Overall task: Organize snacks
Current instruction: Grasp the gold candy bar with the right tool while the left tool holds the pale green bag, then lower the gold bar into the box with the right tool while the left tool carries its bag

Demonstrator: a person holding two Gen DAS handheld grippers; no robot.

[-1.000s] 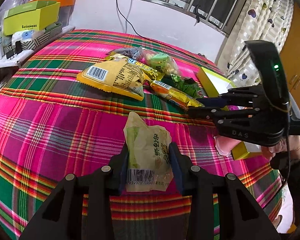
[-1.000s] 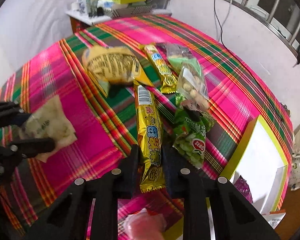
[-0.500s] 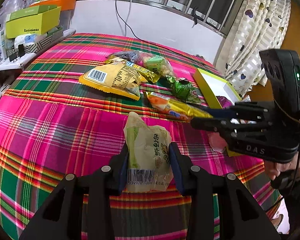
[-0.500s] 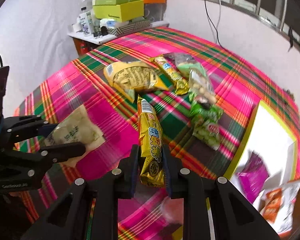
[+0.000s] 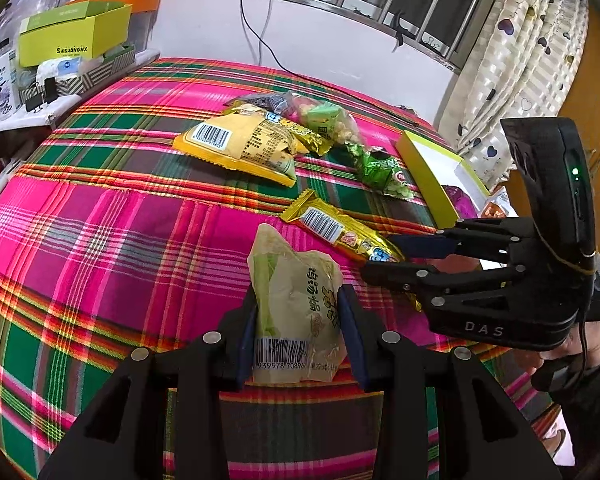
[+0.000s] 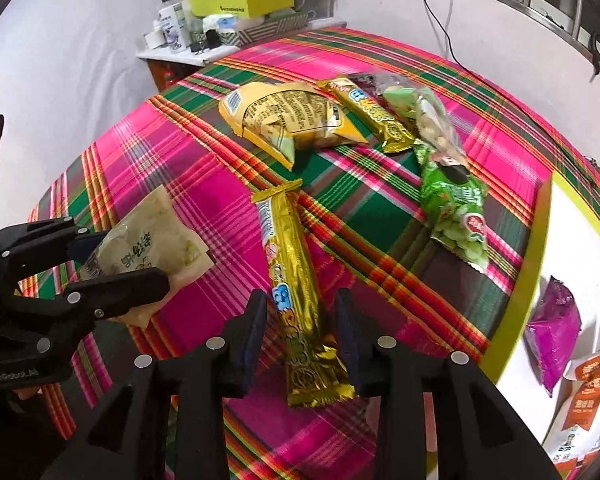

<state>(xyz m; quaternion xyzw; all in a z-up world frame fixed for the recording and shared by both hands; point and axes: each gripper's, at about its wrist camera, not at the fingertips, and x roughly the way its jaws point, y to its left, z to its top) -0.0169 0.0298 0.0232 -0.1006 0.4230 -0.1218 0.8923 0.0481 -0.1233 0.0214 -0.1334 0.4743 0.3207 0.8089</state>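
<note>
My left gripper [image 5: 300, 320] is shut on a pale green snack packet [image 5: 296, 304] and holds it just above the plaid cloth; the right wrist view shows that gripper [image 6: 120, 264] at the left. My right gripper [image 6: 302, 320] has its jaws opening. A long gold snack bar [image 6: 296, 280] lies on the cloth between the pads, which stand clear of it. In the left wrist view the gold bar [image 5: 332, 232] runs into the right gripper [image 5: 380, 256]. A yellow-green box [image 6: 536, 248] with a white inside sits to the right.
A yellow bag [image 6: 292, 120], a second gold bar [image 6: 372, 116], a clear nut bag [image 6: 432, 120] and a green pea packet [image 6: 456, 216] lie farther back. The box holds a purple packet [image 6: 552, 332] and orange-white packets [image 6: 584, 392]. A cluttered side table [image 5: 60, 100] stands at the far left.
The right gripper brought the gold bar away from the green pea packet and down onto the cloth, then spread its jaws off it. The left gripper stayed still, gripping its packet.
</note>
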